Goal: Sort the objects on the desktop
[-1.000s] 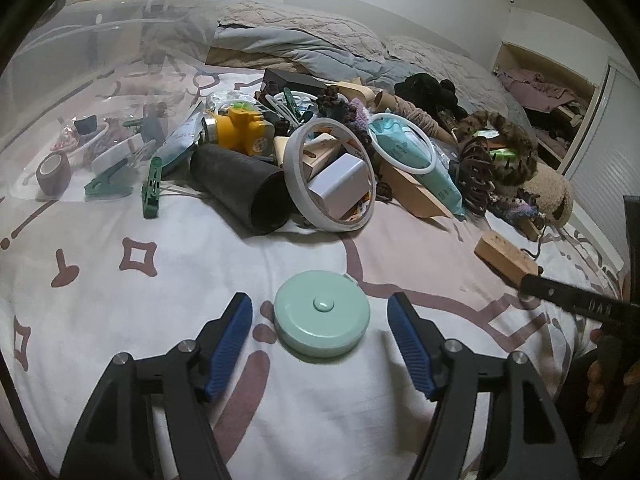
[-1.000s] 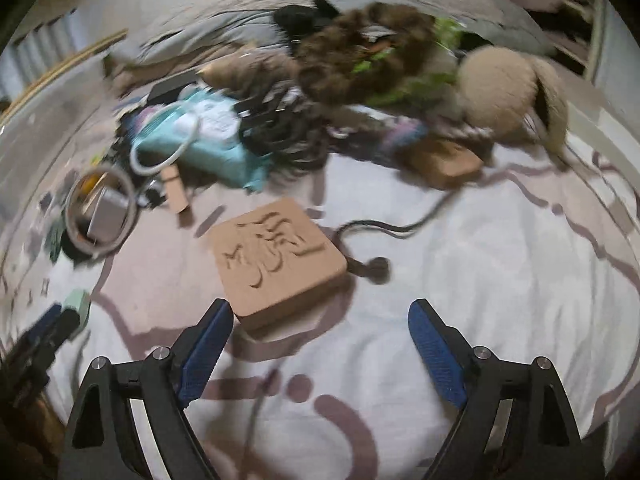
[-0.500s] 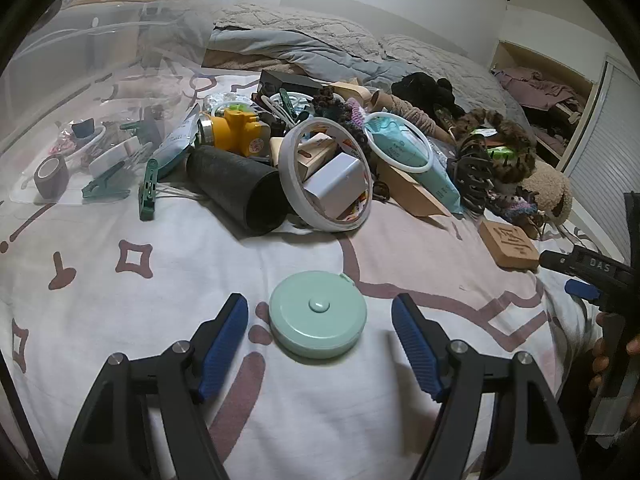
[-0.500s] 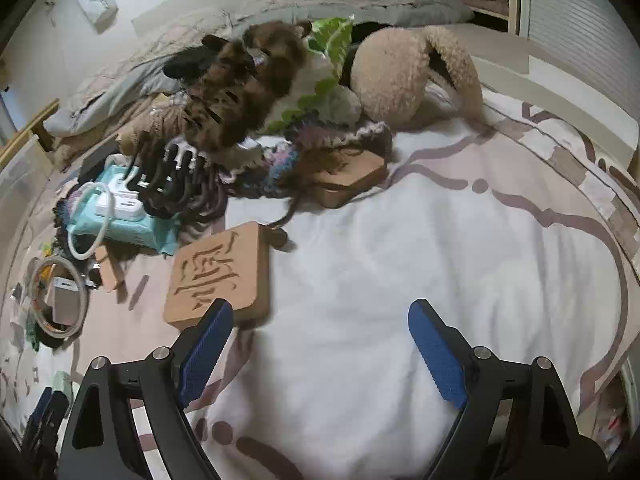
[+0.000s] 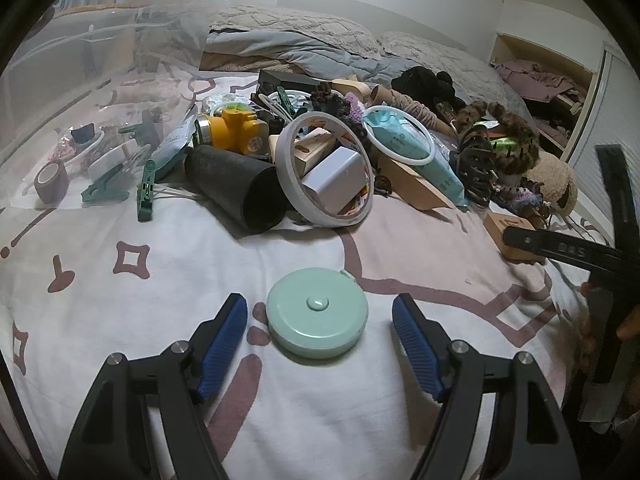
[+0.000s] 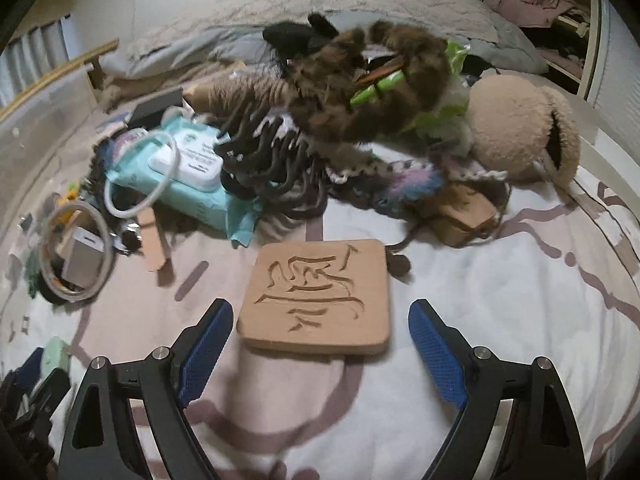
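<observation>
Right now both grippers sit low over the bed (image 5: 100, 300), each with its jaws spread wide and nothing between the pads yet. In the left wrist view, the left gripper (image 5: 320, 332) brackets a mint tape measure (image 5: 317, 313) that lies flat on the patterned sheet, centred in the gap and touching neither pad. In the right wrist view, the right gripper (image 6: 320, 338) faces a wooden tile (image 6: 320, 300) carved with a character, lying flat just ahead at 12 o'clock; it nearly fills the gap, and its near edge looks just short of the pads.

Farther out, the unsorted heap runs across the bed. From the left gripper, a black tube (image 5: 236, 186) lies at 11 o'clock, with a white ring (image 5: 326, 168) leaning against it around a white box (image 5: 336, 180). A yellow toy (image 5: 234, 128) sits behind them, and green clips (image 5: 146, 194) lie at 10 o'clock. A clear bin (image 5: 52, 120) with a tape roll (image 5: 50, 180) inside stands far left. From the right gripper, a wipes pack (image 6: 188, 176) lies at 11 o'clock, a dark claw clip (image 6: 272, 164) and a furry scrunchie (image 6: 360, 88) at 12, and a beige plush (image 6: 520, 132) at 1 o'clock.

The step in hand looks like lining up two pickups. Next, I judge, each gripper needs to ease forward and down, then close squarely. The tile is thin and wide, so the pads must catch its side edges.
</observation>
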`<action>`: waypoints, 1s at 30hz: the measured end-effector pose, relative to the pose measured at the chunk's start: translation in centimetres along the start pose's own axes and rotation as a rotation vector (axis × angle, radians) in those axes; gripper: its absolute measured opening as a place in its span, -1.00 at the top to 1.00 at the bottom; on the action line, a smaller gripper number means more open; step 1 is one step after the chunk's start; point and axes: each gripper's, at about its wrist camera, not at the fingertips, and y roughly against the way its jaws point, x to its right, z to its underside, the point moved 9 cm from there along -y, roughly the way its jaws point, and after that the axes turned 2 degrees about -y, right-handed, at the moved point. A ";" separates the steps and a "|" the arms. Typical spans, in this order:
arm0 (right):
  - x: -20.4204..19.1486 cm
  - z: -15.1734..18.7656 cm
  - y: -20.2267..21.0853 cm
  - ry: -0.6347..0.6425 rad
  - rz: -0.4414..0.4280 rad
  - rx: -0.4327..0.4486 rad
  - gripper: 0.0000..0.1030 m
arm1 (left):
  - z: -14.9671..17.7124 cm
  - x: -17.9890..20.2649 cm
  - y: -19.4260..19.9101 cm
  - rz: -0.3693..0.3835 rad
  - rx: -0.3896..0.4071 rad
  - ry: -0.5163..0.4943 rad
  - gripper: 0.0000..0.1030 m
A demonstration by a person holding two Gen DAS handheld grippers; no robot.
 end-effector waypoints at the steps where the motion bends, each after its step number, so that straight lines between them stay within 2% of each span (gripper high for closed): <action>1: -0.1 -0.2 -0.2 0.001 0.000 0.000 -0.73 | 0.0 0.0 0.0 0.000 0.000 -0.003 -0.50; 6: -0.4 -0.1 -0.8 0.033 0.014 -0.022 -0.72 | 0.0 0.2 -0.1 -0.007 0.004 -0.012 -0.51; 7: -0.6 0.0 -0.8 0.052 0.011 -0.027 -0.68 | 0.0 0.1 -0.1 -0.007 0.005 -0.011 -0.51; 8: -0.9 0.1 -0.7 0.083 0.021 -0.025 -0.54 | 0.0 0.1 -0.2 -0.007 0.006 -0.009 -0.51; 9: -1.3 0.3 -0.5 0.118 0.027 -0.020 -0.54 | 0.0 0.1 -0.2 -0.008 0.007 -0.008 -0.51; 16: -5.6 2.2 1.1 0.236 -0.173 -0.036 -0.54 | -0.1 -0.3 0.0 -0.025 0.013 0.000 -0.51; 22: -5.8 3.1 1.9 0.225 -0.224 -0.062 -0.54 | -0.2 -0.9 -0.2 -0.046 0.015 0.019 -0.51; 25: -5.2 3.3 2.3 0.226 -0.193 -0.063 -0.54 | -0.2 -0.7 -0.3 -0.045 0.013 0.009 -0.50; 26: -5.2 3.3 2.3 0.227 -0.188 -0.062 -0.54 | -0.2 -0.7 -0.2 -0.038 0.014 0.006 -0.49; 28: -5.4 3.3 2.0 0.228 -0.185 -0.065 -0.54 | -0.1 -0.4 -0.2 -0.022 0.012 -0.002 -0.23; 29: -5.4 3.5 2.0 0.228 -0.184 -0.067 -0.54 | -0.1 -0.3 -0.1 -0.021 0.011 -0.006 -0.21; 30: -5.4 3.6 2.0 0.227 -0.184 -0.069 -0.54 | -0.1 -0.3 -0.1 -0.020 0.011 -0.009 -0.10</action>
